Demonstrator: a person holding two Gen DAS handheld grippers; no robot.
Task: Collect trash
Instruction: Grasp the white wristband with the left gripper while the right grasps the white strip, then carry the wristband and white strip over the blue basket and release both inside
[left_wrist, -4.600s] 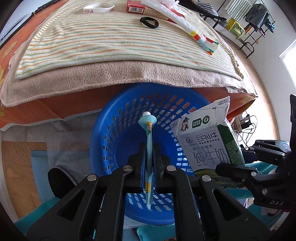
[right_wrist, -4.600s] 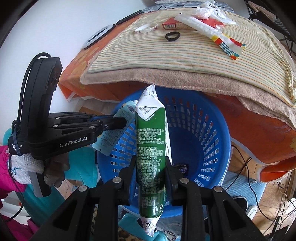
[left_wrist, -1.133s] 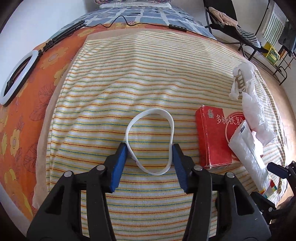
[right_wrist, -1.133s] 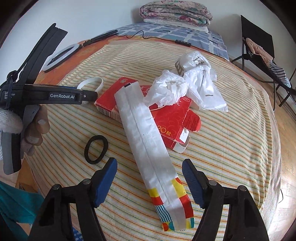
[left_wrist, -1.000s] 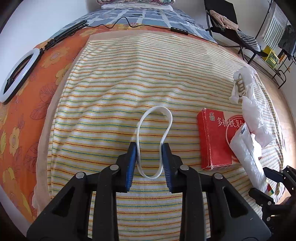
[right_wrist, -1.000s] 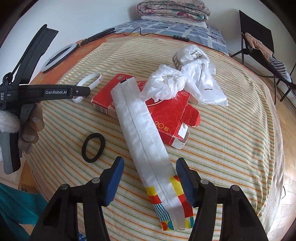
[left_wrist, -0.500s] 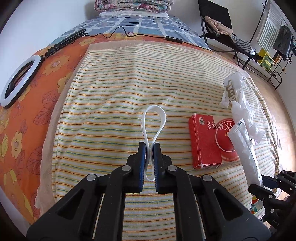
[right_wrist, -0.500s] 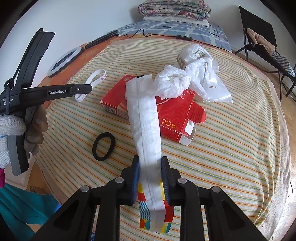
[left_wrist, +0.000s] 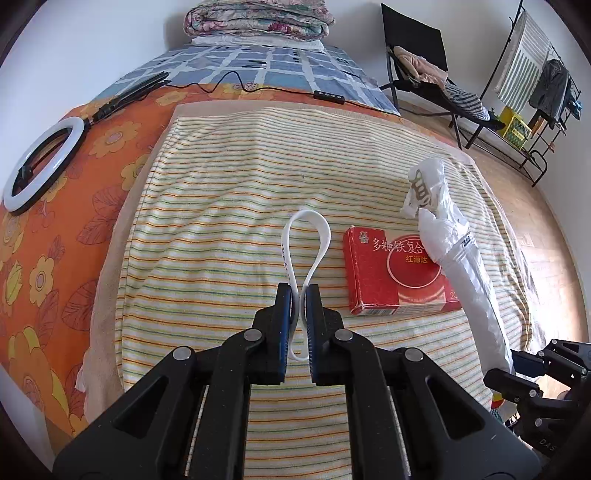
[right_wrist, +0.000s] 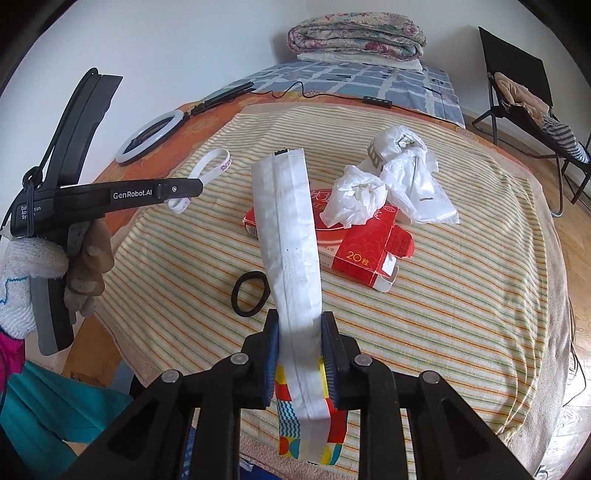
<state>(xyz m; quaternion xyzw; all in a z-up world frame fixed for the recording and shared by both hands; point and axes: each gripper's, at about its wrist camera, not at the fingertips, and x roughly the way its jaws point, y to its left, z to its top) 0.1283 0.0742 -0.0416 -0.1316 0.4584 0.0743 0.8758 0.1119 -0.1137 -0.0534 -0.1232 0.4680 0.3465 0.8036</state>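
So at this point both pieces were already caught: the left gripper (left_wrist: 298, 295) was pinched tight on the white wristband (left_wrist: 304, 243), squashing the loop flat so most of it stuck out past the fingertips over the striped towel (left_wrist: 221, 206), and the right gripper (right_wrist: 300, 332) was clamped across the long white wrapper (right_wrist: 290, 236) near its colourful end, the rest of it standing up over the red box (right_wrist: 354, 251). Both jaws had just finished closing, each with its piece of trash between them. My take on doing this step well: lift straight up and gently, because the wrapper is floppy and could drag the crumpled tissue (right_wrist: 354, 199) or the box along. The band is only held at one end, so don't swing it. The black hair tie (right_wrist: 250, 283), the box and the plastic bag (right_wrist: 413, 184) stayed on the towel for later trips.
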